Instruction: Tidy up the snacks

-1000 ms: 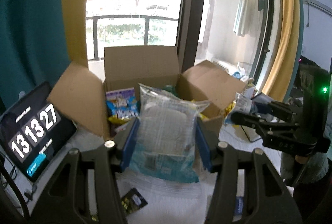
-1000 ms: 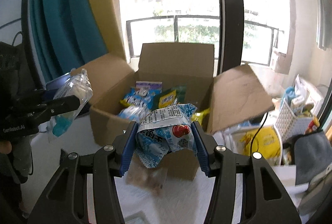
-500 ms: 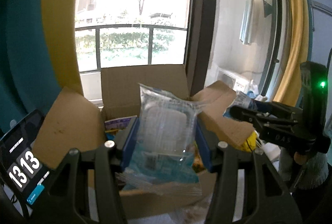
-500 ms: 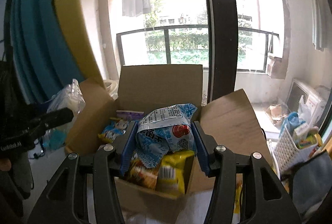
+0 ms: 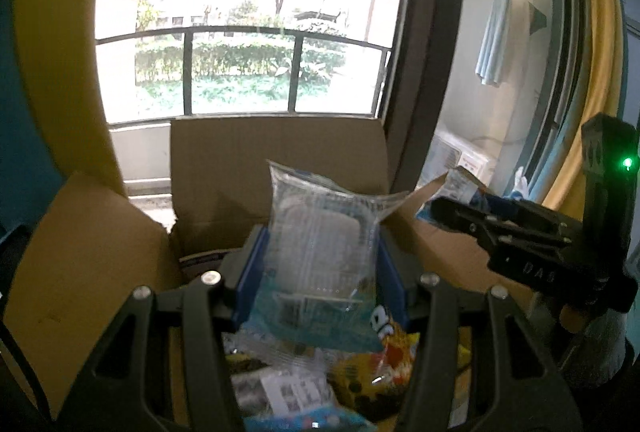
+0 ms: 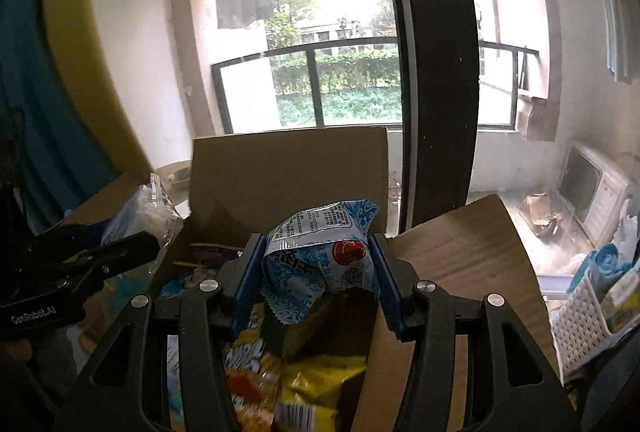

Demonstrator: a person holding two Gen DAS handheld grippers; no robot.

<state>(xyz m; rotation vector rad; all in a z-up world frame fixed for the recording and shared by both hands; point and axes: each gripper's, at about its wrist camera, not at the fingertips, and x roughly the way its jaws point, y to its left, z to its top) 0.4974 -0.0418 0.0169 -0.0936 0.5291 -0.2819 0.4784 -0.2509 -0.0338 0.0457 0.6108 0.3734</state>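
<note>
My left gripper (image 5: 318,264) is shut on a clear plastic snack pack (image 5: 320,248) with a pale blue lower edge, held upright over the open cardboard box (image 5: 276,160). My right gripper (image 6: 316,268) is shut on a crumpled blue-and-white snack bag (image 6: 320,256) with a red spot, also above the box (image 6: 288,172). Inside the box lie yellow snack bags (image 6: 316,380) and other packets (image 5: 280,388). The right gripper (image 5: 452,210) shows at the right of the left wrist view. The left gripper (image 6: 136,246) shows at the left of the right wrist view.
The box flaps (image 5: 88,272) (image 6: 460,264) stand open on both sides and at the back. A window with a balcony rail (image 5: 248,36) and a dark frame post (image 6: 436,72) lie behind. A white basket (image 6: 584,324) of items sits at right.
Both grippers have moved forward over the box with their packs still held. The tablet and the table surface have dropped out of view, and the box contents now lie right below.
</note>
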